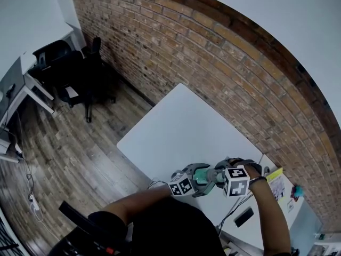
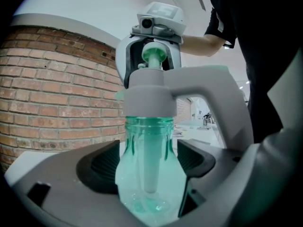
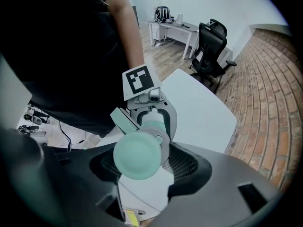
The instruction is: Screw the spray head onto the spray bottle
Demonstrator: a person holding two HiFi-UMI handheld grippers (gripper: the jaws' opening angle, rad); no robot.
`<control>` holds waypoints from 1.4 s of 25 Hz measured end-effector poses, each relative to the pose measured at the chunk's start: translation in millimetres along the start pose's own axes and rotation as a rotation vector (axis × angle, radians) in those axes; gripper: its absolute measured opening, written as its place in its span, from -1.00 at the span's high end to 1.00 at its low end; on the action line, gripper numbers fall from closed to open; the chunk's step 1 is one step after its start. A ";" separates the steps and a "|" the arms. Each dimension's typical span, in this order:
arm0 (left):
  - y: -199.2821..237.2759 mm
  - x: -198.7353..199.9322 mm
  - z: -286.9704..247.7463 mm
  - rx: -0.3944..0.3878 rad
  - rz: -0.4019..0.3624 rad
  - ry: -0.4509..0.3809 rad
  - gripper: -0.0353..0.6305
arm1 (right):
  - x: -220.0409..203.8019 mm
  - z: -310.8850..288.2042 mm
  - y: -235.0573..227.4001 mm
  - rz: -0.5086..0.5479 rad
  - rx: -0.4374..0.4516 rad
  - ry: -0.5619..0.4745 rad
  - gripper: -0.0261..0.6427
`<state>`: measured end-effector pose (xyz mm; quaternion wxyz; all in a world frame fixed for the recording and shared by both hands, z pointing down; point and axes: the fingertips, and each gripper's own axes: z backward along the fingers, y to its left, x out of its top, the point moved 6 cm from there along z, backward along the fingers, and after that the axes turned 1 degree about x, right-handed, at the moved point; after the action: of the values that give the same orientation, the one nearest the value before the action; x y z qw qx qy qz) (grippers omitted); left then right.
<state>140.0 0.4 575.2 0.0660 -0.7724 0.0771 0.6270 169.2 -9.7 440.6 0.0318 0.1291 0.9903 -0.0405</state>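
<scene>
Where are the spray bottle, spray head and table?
spray bottle [image 2: 163,176]: left gripper view, clear green body.
spray head [image 2: 147,96]: left gripper view, grey collar.
table [image 1: 186,132]: head view, bare white top.

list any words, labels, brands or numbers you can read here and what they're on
No text can be read in any view.
Marker cubes: black-and-white square patterns only, no words or numbers.
Yellow sheet on the table: any print is too small to read.
Spray bottle and spray head: no label visible.
</scene>
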 end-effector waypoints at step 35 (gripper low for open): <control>-2.8 -121.5 23.9 -0.026 0.024 0.159 -0.45 | 6.4 -0.6 3.6 -0.104 -0.022 0.018 0.14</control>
<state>93.2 12.2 689.2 0.0419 -0.8196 0.0831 0.5652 163.9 -4.6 440.5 0.0221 0.0775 0.9963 -0.0302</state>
